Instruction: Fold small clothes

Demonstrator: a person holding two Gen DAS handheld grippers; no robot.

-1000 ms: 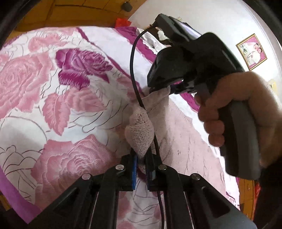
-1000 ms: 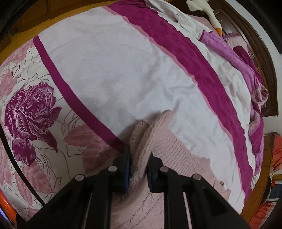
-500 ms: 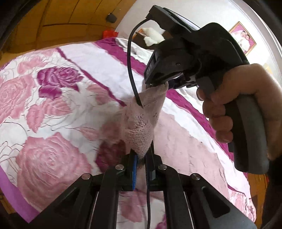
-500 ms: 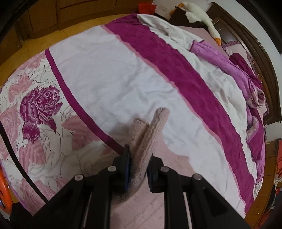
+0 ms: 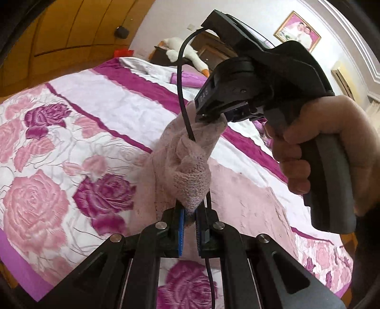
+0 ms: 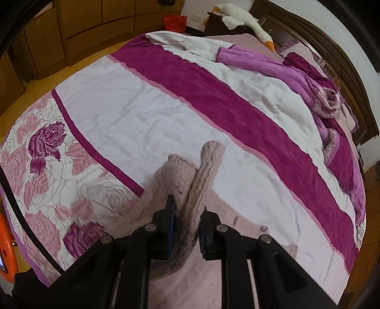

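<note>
A pale pink knitted garment [image 5: 187,166] is lifted off the bed, its lower part still lying on the cover [image 5: 249,202]. My left gripper [image 5: 188,219] is shut on one bunched edge of it. My right gripper [image 6: 186,222] is shut on another edge; in the left wrist view it [image 5: 211,118] is held by a hand above and beyond the left one, pinching the cloth's top. In the right wrist view the garment [image 6: 201,176] rises between the jaws and drapes down towards me.
The bed cover [image 6: 133,118] is white with magenta stripes and a rose print. A crumpled purple blanket [image 6: 320,102] lies at the far right. A white plush goose [image 6: 242,14] sits by the dark headboard. Wooden cabinets and floor lie beyond the bed's left edge.
Both grippers have risen, lifting the pink garment's gripped edge higher off the bed. More of the room and headboard has come into view. Both stay shut on the cloth.
</note>
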